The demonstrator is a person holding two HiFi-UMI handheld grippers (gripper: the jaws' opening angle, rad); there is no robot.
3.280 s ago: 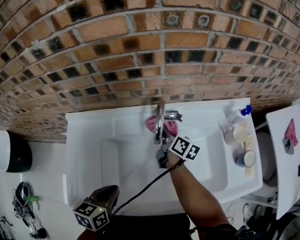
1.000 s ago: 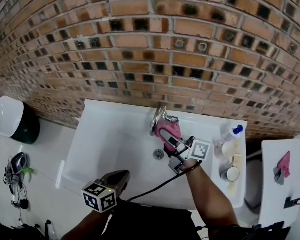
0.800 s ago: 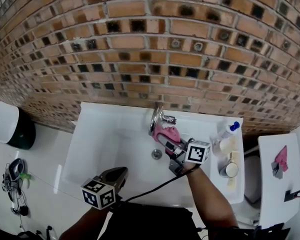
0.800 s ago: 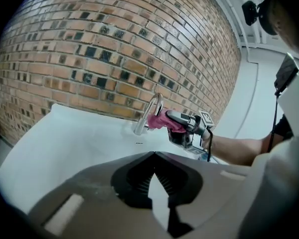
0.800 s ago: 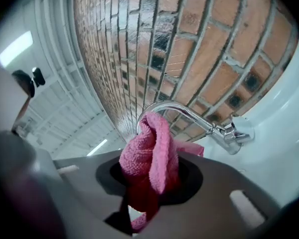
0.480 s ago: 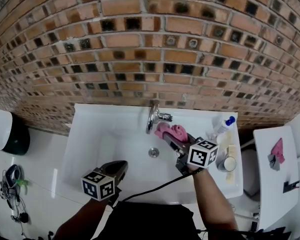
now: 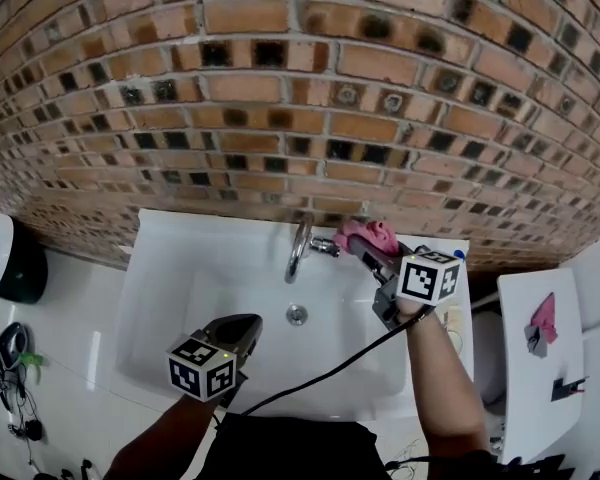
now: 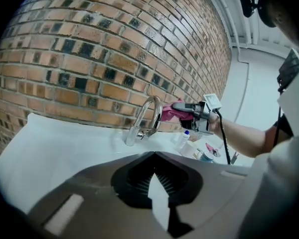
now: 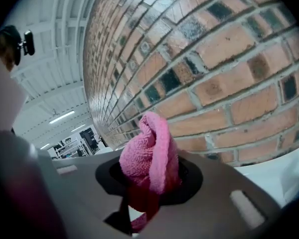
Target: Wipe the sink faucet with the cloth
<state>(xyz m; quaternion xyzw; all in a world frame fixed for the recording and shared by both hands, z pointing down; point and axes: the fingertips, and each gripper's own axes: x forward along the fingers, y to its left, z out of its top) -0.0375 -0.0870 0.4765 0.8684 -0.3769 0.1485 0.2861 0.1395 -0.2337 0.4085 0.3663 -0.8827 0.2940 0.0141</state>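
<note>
A chrome faucet (image 7: 298, 245) arches over the white sink (image 7: 170, 268), its side handle (image 7: 323, 247) pointing right. My right gripper (image 7: 372, 249) is shut on a bunched pink cloth (image 7: 365, 234), held just right of the handle and close to the brick wall. In the right gripper view the cloth (image 9: 148, 153) bulges out between the jaws of that gripper (image 9: 149, 169). My left gripper (image 7: 232, 331) hovers over the sink's front part, jaws together and holding nothing. From the left gripper view (image 8: 154, 156) I see the faucet (image 8: 147, 117) with the cloth (image 8: 171, 110) beside its arch.
The brick wall (image 7: 280, 88) rises directly behind the sink. A bottle (image 8: 183, 139) and a cup (image 8: 205, 156) stand on the sink's right ledge. The drain (image 7: 297, 315) lies in the basin. A white surface with a pink item (image 7: 541, 320) stands at the right, a dark bin (image 7: 15, 268) at the left.
My right gripper has carried the cloth from in front of the spout back and to the right, to beside the handle near the wall. The left gripper has stayed at the sink's front.
</note>
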